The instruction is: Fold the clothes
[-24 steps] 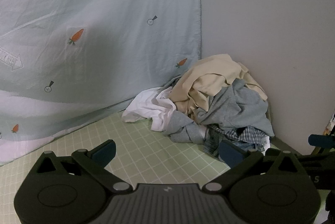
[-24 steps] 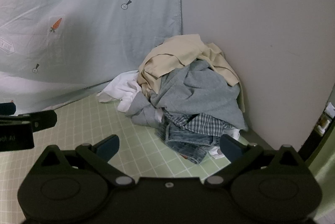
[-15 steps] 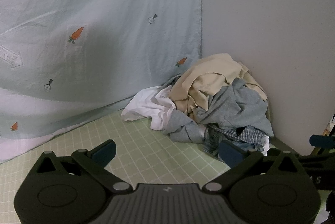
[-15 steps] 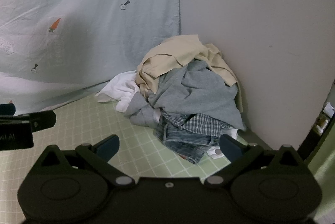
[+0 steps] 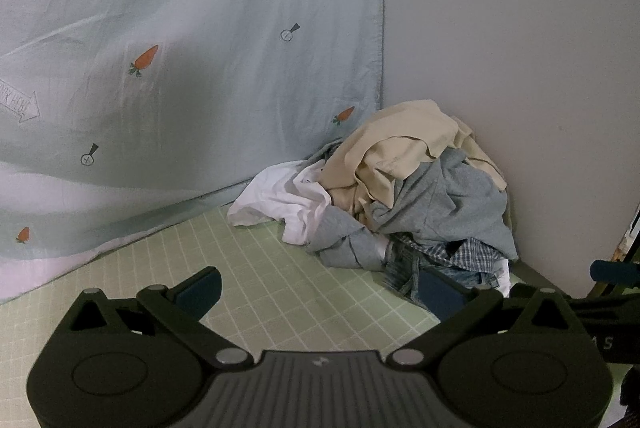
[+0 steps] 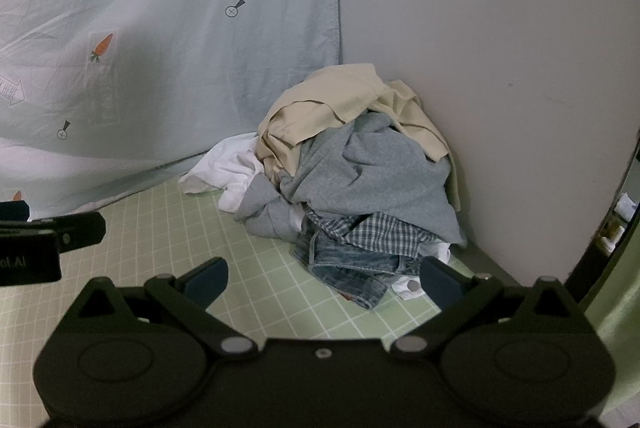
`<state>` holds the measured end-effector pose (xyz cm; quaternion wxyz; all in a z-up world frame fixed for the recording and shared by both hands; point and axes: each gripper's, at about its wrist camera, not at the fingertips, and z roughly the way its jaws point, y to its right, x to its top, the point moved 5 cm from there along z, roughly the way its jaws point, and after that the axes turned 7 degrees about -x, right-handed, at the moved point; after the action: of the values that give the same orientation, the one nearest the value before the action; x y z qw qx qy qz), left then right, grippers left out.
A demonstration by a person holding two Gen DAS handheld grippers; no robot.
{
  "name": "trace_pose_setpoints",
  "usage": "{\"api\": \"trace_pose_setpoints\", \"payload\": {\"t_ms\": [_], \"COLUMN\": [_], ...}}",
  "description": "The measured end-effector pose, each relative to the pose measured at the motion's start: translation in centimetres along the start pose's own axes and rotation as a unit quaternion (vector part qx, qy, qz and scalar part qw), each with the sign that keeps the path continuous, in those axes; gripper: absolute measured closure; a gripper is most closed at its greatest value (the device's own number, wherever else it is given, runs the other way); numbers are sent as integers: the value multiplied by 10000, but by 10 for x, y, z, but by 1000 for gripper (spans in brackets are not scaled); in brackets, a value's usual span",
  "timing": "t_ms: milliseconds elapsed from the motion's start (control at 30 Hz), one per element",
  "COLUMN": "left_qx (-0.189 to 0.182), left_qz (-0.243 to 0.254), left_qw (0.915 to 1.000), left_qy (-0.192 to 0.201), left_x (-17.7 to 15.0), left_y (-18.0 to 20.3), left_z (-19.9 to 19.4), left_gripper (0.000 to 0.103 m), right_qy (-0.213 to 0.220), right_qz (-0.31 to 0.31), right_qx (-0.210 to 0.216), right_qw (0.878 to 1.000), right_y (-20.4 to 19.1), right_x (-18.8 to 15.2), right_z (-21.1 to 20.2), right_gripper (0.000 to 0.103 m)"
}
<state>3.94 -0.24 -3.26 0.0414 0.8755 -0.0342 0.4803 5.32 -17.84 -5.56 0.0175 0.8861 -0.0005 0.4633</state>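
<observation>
A pile of clothes point(image 5: 420, 195) lies in the far right corner of the green grid mat point(image 5: 248, 268). A beige garment point(image 6: 340, 107) tops it, with a grey sweatshirt point(image 6: 368, 179), a white garment point(image 6: 228, 167), a plaid shirt point(image 6: 384, 232) and denim point(image 6: 352, 268) below. My left gripper point(image 5: 320, 292) is open and empty, short of the pile. My right gripper point(image 6: 324, 278) is open and empty, its jaws just in front of the denim. The pile also shows in the right wrist view point(image 6: 352, 187).
A pale blue sheet with carrot prints point(image 5: 180, 67) hangs behind the mat on the left. A bare grey wall point(image 6: 500, 47) stands behind the pile. The other gripper shows at the view edges, in the left wrist view point(image 5: 612, 272) and the right wrist view point(image 6: 52, 232).
Both grippers have shifted slightly toward the pile, which sits a little lower and nearer in both views. Both stay open and empty.
</observation>
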Motion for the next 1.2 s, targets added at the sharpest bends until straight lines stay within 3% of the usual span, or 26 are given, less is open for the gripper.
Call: {"api": "trace_pose_setpoints", "payload": {"t_ms": [1200], "left_qx": [-20], "left_qz": [-87], "left_qw": [9999], "left_qy": [-112], "left_x": [2], "left_y": [-9], "left_z": [8], "left_gripper": [0], "right_qy": [-69], "right_qz": [35], "right_qx": [56], "right_qw": [10000], "right_y": [1], "right_x": [-2], "right_z": [10], "right_gripper": [0]}}
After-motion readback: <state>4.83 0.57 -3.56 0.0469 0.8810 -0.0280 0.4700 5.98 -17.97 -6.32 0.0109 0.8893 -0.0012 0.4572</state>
